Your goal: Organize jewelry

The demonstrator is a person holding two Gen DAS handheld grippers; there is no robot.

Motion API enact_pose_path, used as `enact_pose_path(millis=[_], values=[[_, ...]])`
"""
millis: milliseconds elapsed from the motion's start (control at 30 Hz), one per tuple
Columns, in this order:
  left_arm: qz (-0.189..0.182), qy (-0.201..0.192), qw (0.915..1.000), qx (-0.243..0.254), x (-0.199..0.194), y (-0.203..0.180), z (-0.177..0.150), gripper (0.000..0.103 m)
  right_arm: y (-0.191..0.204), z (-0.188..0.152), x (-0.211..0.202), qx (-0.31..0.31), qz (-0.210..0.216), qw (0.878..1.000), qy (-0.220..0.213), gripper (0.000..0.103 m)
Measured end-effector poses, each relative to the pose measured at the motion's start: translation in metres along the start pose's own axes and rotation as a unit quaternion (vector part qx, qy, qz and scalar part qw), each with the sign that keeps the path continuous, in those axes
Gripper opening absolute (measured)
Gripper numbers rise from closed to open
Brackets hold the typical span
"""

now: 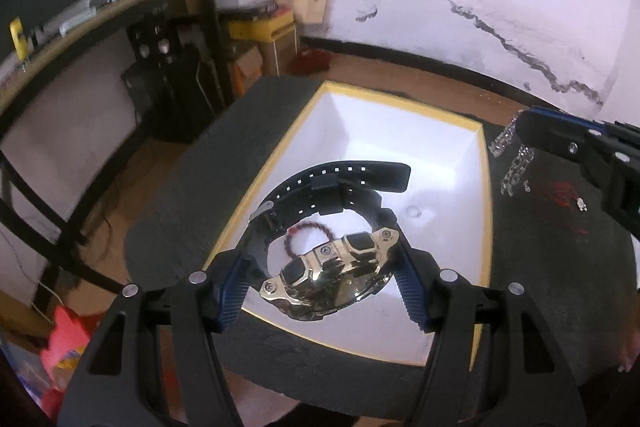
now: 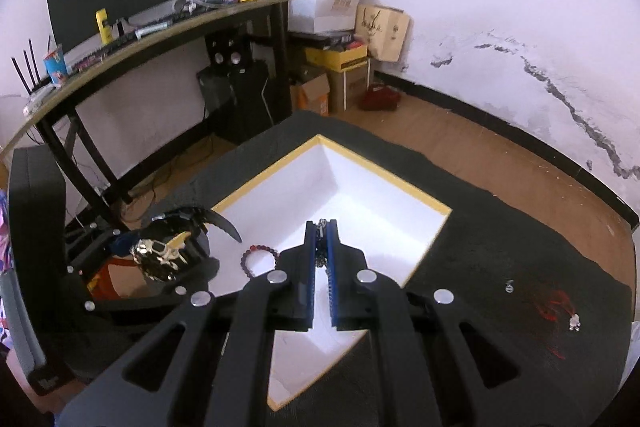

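Observation:
My left gripper (image 1: 324, 287) is shut on a gold-cased watch (image 1: 332, 279) with a black strap, held over the near part of the white, yellow-rimmed box (image 1: 486, 187). The watch also shows in the right wrist view (image 2: 160, 257). A red bead bracelet (image 2: 258, 261) and a small ring (image 1: 414, 213) lie on the box floor. My right gripper (image 2: 320, 239) is shut on a silver chain (image 2: 321, 227) above the box (image 2: 376, 183); in the left wrist view it (image 1: 528, 131) hangs that chain (image 1: 516, 163) just right of the box.
The box sits on a black mat (image 2: 500, 259). A small silver earring (image 2: 509, 285), a red mark (image 2: 554, 307) and another small silver piece (image 2: 574, 323) lie on the mat to the right. A cluttered desk (image 2: 140, 39) and cartons (image 2: 336, 67) stand behind.

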State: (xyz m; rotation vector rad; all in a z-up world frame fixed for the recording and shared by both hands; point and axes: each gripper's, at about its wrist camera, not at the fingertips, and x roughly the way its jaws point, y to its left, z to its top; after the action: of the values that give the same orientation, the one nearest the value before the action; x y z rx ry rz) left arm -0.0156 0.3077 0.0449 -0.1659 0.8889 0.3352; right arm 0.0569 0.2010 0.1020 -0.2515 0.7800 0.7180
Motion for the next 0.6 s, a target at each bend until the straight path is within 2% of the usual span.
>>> enact_pose_path(millis=[267, 600], values=[[0.0, 0.021, 0.9995, -0.024, 0.06, 0.005, -0.015, 0.063, -0.004, -0.017, 0.074, 0.004, -0.009, 0.999, 0.043, 0.006], [-0.01, 0.037, 0.9988, -0.031, 0.097, 0.005, -0.024, 0.063, -0.021, -0.033, 0.126, 0.014, -0.01, 0.997, 0.078, 0.006]])
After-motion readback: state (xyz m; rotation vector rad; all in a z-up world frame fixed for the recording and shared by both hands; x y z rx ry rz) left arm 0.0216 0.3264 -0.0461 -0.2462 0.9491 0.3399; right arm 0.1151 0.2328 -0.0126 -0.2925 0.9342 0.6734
